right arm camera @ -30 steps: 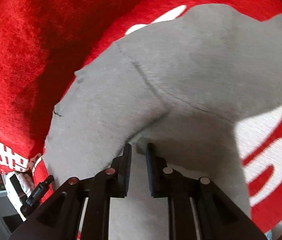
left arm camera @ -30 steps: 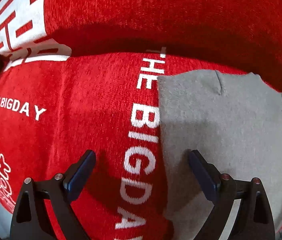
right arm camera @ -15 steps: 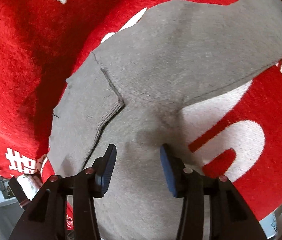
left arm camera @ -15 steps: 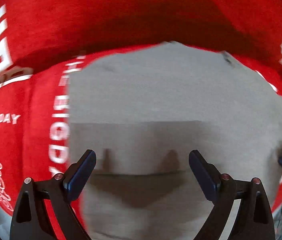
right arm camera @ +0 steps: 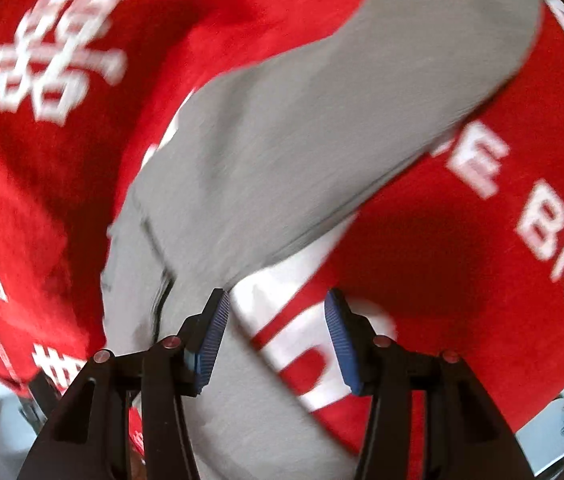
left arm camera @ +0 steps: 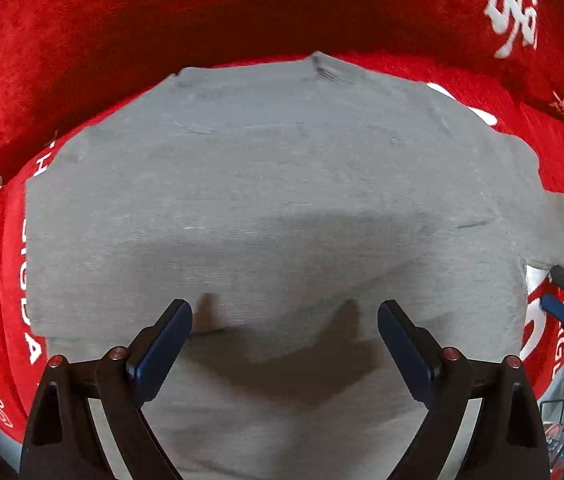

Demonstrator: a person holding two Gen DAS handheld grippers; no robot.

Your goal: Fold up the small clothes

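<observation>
Now the right gripper (right arm camera: 276,334), clamped on the grey garment (left arm camera: 274,200) a second ago, gapes wide and swings off over the red cover (right arm camera: 421,240). Ahead of the left gripper's (left arm camera: 285,334) spread tongs, the garment lies flat; this fold looks released.

a red plush cover (left arm camera: 82,64) printed with white characters and the words "the big day" is spread over the supporting surface, rising into a raised fold at the far side. a grey garment (left arm camera: 282,208) lies flat directly on it, partly covering the lettering; in the right wrist view the grey garment (right arm camera: 282,152) is motion-blurred.
</observation>
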